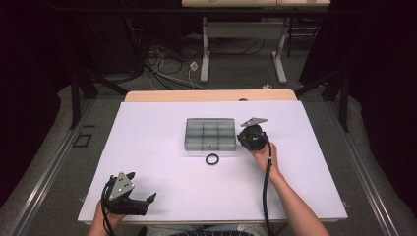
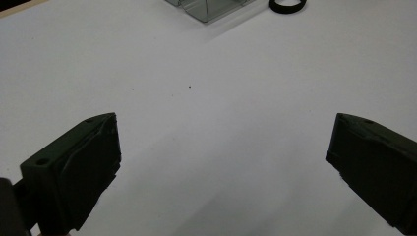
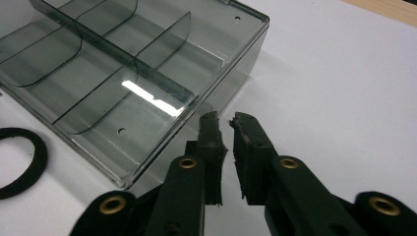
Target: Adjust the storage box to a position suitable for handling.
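Right gripper (image 1: 242, 138) at the right end of the clear compartment box (image 1: 210, 133), just beside its near right corner. Jaws nearly together, a thin gap between the tips, nothing clamped. In the right gripper view, right gripper (image 3: 225, 123) with tips at the box (image 3: 128, 83) wall, close enough that touching or just short cannot be told. Held by the right hand (image 1: 264, 153), with a black cable (image 1: 266, 191) trailing from it away from the box.

Box lying flat on the white table (image 1: 162, 147), split by dividers into compartments, all looking bare. Black ring (image 1: 212, 159) flat on the table just in front of the box, beside its near edge and apart from it; same ring (image 3: 17, 162) seen off the box's near corner in the right gripper view.

Left gripper (image 1: 140, 199) well apart from the box, off to its near left by the table's front edge. Jaws spread wide, holding nothing, only bare table between them. In the left gripper view, left gripper (image 2: 223, 162) aimed toward the box corner (image 2: 211, 9) and ring (image 2: 287, 5), both far ahead. Grey three-cornered plate (image 1: 121, 185) on top of it.
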`<state>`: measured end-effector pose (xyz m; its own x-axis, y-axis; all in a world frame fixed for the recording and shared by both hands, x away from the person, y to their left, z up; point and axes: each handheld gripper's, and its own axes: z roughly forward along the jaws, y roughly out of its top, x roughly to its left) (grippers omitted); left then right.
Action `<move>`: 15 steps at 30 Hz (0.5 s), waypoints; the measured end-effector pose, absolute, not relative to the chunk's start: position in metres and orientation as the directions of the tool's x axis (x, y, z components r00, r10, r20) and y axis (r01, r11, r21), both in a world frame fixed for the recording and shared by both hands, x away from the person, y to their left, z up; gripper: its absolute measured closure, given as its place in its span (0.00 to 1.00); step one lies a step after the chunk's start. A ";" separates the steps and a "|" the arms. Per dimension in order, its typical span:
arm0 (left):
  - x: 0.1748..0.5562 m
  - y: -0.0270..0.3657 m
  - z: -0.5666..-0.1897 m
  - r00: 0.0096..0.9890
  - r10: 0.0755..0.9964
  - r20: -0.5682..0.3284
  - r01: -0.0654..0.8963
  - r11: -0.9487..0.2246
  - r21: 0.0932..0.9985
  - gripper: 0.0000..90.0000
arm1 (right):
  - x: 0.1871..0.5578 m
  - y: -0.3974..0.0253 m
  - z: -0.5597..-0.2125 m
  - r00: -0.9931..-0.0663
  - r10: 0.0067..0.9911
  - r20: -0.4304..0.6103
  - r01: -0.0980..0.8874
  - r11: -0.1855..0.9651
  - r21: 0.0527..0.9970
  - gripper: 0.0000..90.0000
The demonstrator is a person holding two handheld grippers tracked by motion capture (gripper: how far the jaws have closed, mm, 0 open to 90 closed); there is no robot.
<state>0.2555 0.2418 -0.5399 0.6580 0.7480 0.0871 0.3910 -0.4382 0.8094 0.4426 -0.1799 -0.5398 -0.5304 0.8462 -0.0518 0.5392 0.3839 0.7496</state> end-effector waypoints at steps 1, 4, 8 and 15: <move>0.255 0.242 -0.540 0.656 0.750 0.085 0.392 -0.435 0.810 0.00 | 0.442 -0.181 -0.540 -0.533 0.844 -0.057 0.535 0.388 0.751 0.88; 0.255 0.242 -0.540 0.659 0.748 0.087 0.390 -0.438 0.810 0.00 | 0.439 -0.182 -0.538 -0.533 0.844 -0.058 0.538 0.391 0.747 0.84; 0.255 0.243 -0.539 0.661 0.745 0.087 0.392 -0.442 0.807 0.00 | 0.434 -0.185 -0.536 -0.549 0.834 -0.056 0.536 0.402 0.742 0.76; 0.255 0.244 -0.539 0.657 0.748 0.100 0.384 -0.445 0.809 0.00 | 0.424 -0.190 -0.536 -0.573 0.818 -0.046 0.541 0.419 0.729 0.59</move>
